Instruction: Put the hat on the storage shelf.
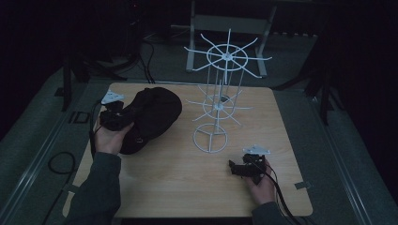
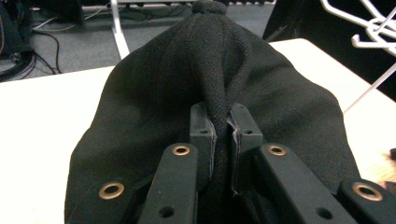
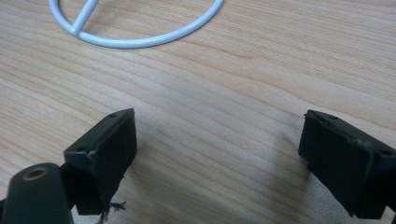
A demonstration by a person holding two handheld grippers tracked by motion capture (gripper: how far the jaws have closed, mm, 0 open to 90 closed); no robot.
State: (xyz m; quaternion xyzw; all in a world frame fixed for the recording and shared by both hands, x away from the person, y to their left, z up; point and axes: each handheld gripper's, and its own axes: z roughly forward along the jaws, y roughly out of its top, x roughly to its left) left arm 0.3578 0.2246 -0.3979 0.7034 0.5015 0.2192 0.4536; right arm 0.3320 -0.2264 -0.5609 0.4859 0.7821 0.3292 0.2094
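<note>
**Left gripper pinches the black cap; right one waits**

The left gripper (image 2: pixel 219 135) is clamped on a raised fold of the one black cap (image 1: pixel 152 115), which lies at the table's (image 1: pixel 164 187) far left. To hang it well, I'd lift slowly and keep that fold from slipping. The right gripper (image 3: pixel 217 154), jaws spread and empty, hovers near right, beside the single white wire rack (image 1: pixel 220 101).

The high view is dim and murky beyond the table (image 1: pixel 187 187) — both gripper views are brighter, sharp, with soft shadows.
</note>
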